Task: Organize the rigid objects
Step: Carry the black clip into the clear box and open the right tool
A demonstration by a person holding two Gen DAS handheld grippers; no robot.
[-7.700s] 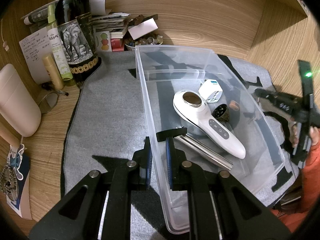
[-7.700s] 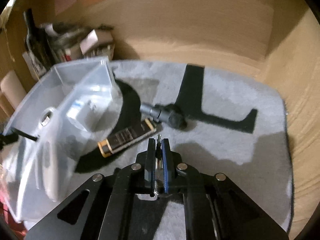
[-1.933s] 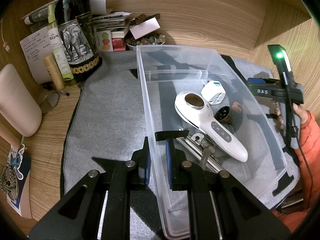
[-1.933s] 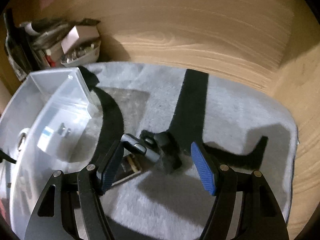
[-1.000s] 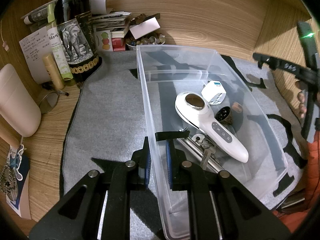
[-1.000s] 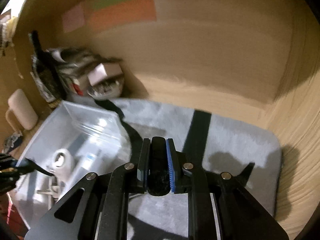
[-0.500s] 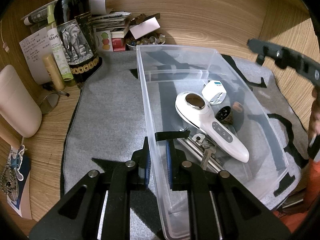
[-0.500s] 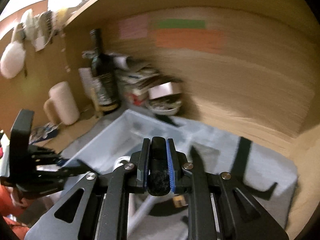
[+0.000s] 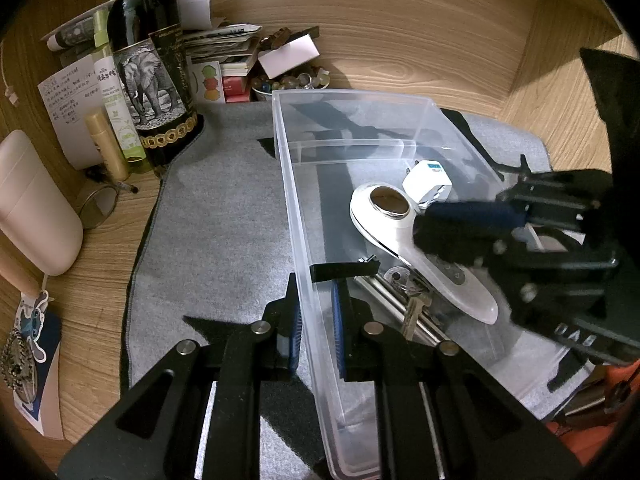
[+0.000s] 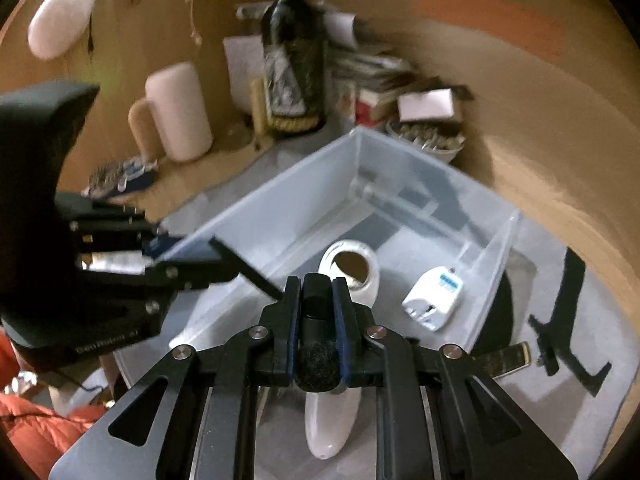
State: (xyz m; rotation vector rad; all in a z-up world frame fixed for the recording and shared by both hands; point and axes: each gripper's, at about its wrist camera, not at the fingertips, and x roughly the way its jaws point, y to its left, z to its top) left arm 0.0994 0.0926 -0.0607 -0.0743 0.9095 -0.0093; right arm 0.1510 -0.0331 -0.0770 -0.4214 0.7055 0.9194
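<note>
A clear plastic bin [image 9: 296, 208] lies on a grey mat [image 9: 220, 232]. My left gripper [image 9: 316, 320] is shut on the bin's near side wall, one finger inside and one outside. Inside the bin lie a white handheld device [image 9: 400, 224], a white plug adapter [image 9: 428, 178], keys [image 9: 412, 304] and a metal bar [image 9: 380, 292]. My right gripper [image 10: 316, 300] is shut on a black cylindrical gadget with a fuzzy end [image 10: 318, 360]. It hovers over the bin [image 10: 280, 196], above the white device [image 10: 352, 268]. In the left wrist view the right gripper [image 9: 440, 220] reaches in from the right.
A wine bottle [image 9: 152, 80], a pale mug [image 9: 32, 204], papers and a bowl of beads [image 9: 292, 78] crowd the back left corner. A black-and-gold flat item [image 10: 504, 360] lies on the mat right of the bin. Wooden walls close the back and right. An orange sleeve [image 10: 40, 432] shows low left.
My right gripper closed on the black gadget on the mat, lifted it and swung left over the bin, rolling as it went. The left gripper kept its hold on the bin wall.
</note>
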